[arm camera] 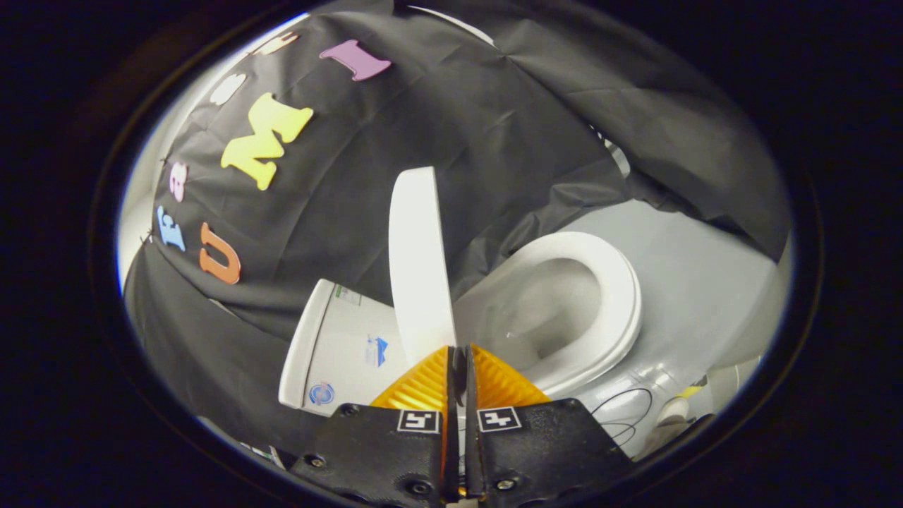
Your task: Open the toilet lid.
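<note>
The white toilet lid [417, 261] stands raised, seen edge-on, between the tank [338, 349] and the open seat ring [607, 282]. The bowl [543, 310] lies uncovered beside the lid. My gripper [460, 351] is shut, its two fingers pressed together with nothing between them. The tips sit just in front of the lid's near edge; whether they touch it I cannot tell.
Black cloth hangs behind and over the toilet. A pale grey floor [691, 261] spreads beyond the bowl. Thin dark cables [624, 413] and a small white-and-yellow object [681, 403] lie on the floor near the toilet's base.
</note>
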`<state>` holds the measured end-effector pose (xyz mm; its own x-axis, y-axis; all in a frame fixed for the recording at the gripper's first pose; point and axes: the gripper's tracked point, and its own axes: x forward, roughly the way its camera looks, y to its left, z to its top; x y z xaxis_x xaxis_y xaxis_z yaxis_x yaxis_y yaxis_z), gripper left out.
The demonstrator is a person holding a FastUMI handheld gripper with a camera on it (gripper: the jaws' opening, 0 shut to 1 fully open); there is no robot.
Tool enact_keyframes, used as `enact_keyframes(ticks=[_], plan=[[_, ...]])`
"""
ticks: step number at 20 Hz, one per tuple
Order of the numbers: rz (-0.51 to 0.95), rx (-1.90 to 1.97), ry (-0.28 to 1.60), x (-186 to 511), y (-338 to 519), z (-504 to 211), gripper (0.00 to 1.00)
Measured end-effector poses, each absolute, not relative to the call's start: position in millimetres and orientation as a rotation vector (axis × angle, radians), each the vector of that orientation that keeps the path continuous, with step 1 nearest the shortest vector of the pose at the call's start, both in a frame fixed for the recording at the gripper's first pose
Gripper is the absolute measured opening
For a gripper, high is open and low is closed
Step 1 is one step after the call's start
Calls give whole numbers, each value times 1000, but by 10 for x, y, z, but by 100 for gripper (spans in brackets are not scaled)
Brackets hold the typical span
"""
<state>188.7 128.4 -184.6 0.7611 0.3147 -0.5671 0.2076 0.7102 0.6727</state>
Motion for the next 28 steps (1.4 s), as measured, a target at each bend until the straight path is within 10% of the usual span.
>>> enact_keyframes(ticks=[28], plan=[[128,509,708,1939,2164,-1356,12]])
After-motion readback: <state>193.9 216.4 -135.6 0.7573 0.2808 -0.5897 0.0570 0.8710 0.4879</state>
